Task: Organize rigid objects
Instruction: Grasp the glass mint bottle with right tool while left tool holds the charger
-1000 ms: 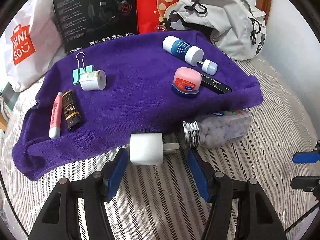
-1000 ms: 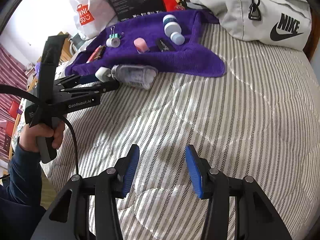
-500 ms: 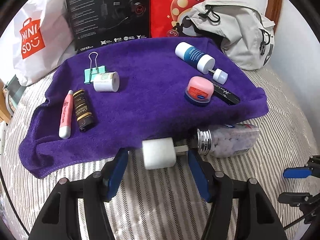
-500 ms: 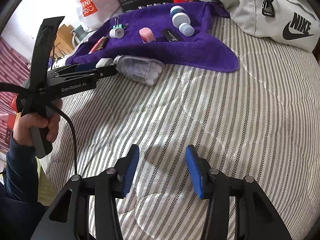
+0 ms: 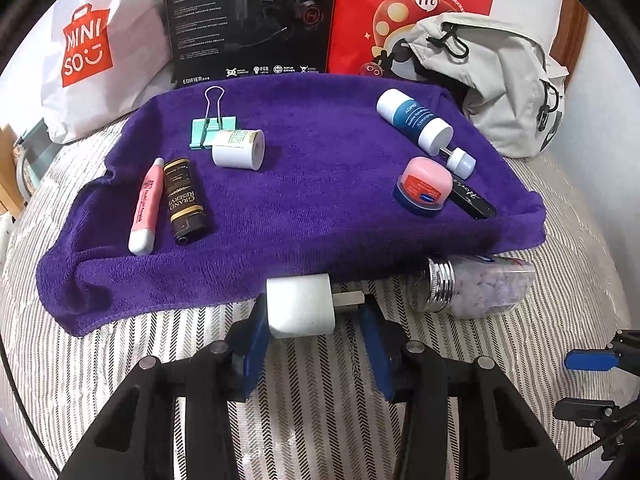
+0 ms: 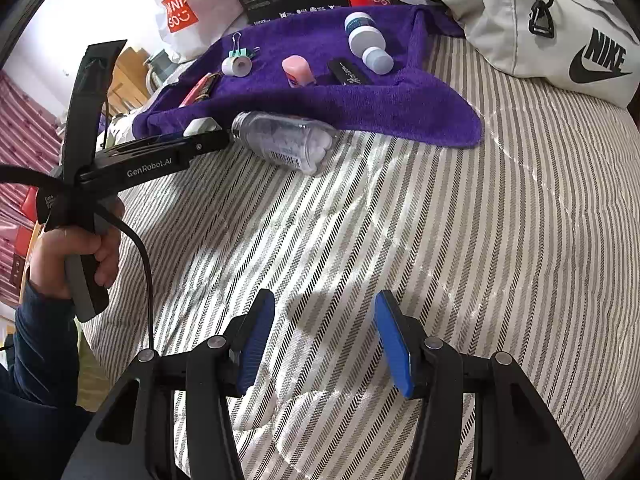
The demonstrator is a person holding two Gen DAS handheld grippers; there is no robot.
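Your left gripper [image 5: 316,320] has closed in on the white cube-shaped plug adapter [image 5: 301,306] since a second ago: the adapter then sat ahead of the pad tips, and now it lies between the blue pads, its metal prongs pointing right toward the clear plastic bottle of white pellets with a silver cap [image 5: 478,287]. The left pad touches the adapter's side; the right pad stands by the prongs. The jaws are narrowed around it, but I cannot tell whether they grip it firmly yet.

The adapter sits at the near edge of the purple towel [image 5: 312,184], on the striped bedcover [image 6: 440,260], with the bottle just to its right. That puts you at the grasp step, by my reading; the lift onto the towel is not yet done.

Your right gripper [image 6: 326,344] hangs over bare bedcover, well apart from everything, its jaws wide open and holding nothing.

Mind the prongs: if the right pad closes on them, the adapter may twist.
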